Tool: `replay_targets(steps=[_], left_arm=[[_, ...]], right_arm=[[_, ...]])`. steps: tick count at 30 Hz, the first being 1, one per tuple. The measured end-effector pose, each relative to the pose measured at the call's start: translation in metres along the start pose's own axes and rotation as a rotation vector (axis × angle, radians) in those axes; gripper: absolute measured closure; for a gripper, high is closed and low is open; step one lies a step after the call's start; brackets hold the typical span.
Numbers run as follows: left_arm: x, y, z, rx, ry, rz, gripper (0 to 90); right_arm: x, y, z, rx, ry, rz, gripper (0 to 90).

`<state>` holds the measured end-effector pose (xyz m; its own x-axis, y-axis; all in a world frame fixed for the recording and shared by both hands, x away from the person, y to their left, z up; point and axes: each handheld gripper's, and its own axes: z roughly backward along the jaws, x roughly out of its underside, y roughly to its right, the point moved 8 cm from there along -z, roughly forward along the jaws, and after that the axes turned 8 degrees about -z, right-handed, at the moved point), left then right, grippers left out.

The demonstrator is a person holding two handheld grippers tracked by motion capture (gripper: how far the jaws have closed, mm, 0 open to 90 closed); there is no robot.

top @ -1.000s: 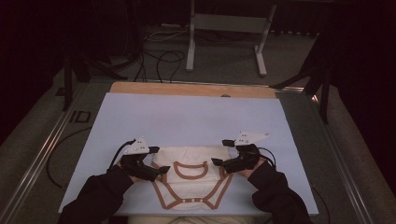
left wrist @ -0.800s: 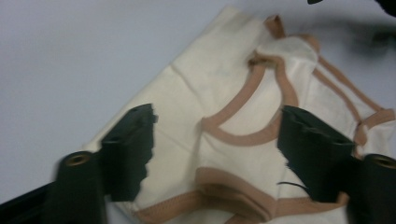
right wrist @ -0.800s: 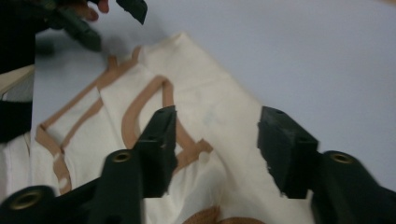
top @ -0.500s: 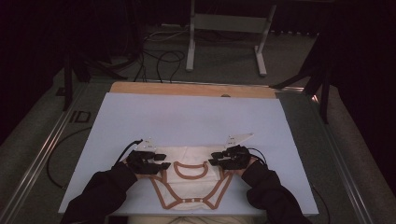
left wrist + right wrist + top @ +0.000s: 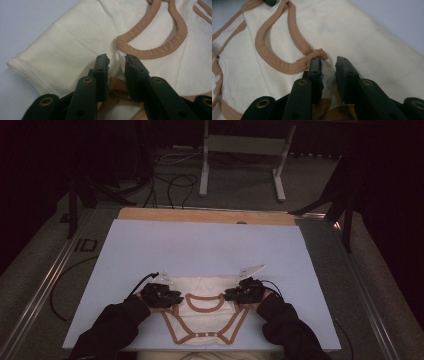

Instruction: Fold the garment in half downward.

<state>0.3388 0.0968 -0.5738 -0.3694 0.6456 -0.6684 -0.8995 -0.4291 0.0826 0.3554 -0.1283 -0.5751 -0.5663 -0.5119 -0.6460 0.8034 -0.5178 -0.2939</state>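
Item: cream baby bodysuit (image 5: 205,312) with tan binding, lying flat near the front edge of the pale blue worktop (image 5: 210,247), about midway between its left and right edges, neckline facing the far edge and the snap end toward the person. Left gripper (image 5: 170,298) is resting on the shoulder at one side of the neckline; in the left gripper view its fingers (image 5: 101,65) have just been closing and are now pinching a small ridge of fabric between them. Right gripper (image 5: 234,295) is sitting on the opposite shoulder; its fingers (image 5: 315,66) have likewise been closing and are nipping cloth beside the bunched end of the tan trim (image 5: 287,65). Handling, as judged: light, soft, limp knit, likely sagging and folding wherever it is unsupported; not fragile, not slippery. Best holds appear to be the two shoulder seams by the bound neckline, where the doubled trim is giving the fingers more to bite
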Motion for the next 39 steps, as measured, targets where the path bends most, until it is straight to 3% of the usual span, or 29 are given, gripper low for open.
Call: replay_targets(steps=[4, 9, 11, 16, 18, 22, 25, 29, 39], left_arm=[[-0.002, 0.001, -0.002, 0.008, -0.002, -0.016, 75.6], [-0.003, 0.008, -0.004, 0.034, 0.003, -0.051, 72.6], [-0.004, 0.008, -0.005, 0.031, 0.003, -0.051, 71.7], [-0.004, 0.005, -0.005, 0.011, -0.008, -0.03, 82.4], [-0.004, 0.006, -0.005, 0.012, -0.006, -0.044, 86.2], [-0.004, 0.009, -0.005, 0.034, -0.003, -0.045, 87.6], [-0.005, 0.01, -0.005, 0.024, -0.004, -0.057, 88.3], [-0.011, 0.011, 0.001, 0.003, 0.034, -0.056, 89.1], [-0.022, 0.025, 0.016, 0.01, 0.066, -0.097, 89.2]], right_arm=[[0.0, 0.0, -0.001, 0.001, -0.005, -0.004, 78.0], [0.0, -0.004, -0.001, -0.001, -0.013, 0.011, 88.3], [0.0, -0.005, -0.001, 0.006, -0.016, 0.024, 89.0], [-0.001, -0.005, 0.001, 0.017, -0.012, 0.044, 89.5], [-0.002, -0.005, 0.002, 0.022, -0.009, 0.042, 89.5], [-0.005, -0.005, 0.006, 0.03, 0.01, 0.051, 89.6], [-0.006, -0.004, 0.009, 0.035, 0.017, 0.046, 89.7], [-0.007, -0.006, 0.012, 0.038, 0.022, 0.057, 89.8], [-0.014, -0.019, 0.026, 0.039, 0.056, 0.094, 89.8]])
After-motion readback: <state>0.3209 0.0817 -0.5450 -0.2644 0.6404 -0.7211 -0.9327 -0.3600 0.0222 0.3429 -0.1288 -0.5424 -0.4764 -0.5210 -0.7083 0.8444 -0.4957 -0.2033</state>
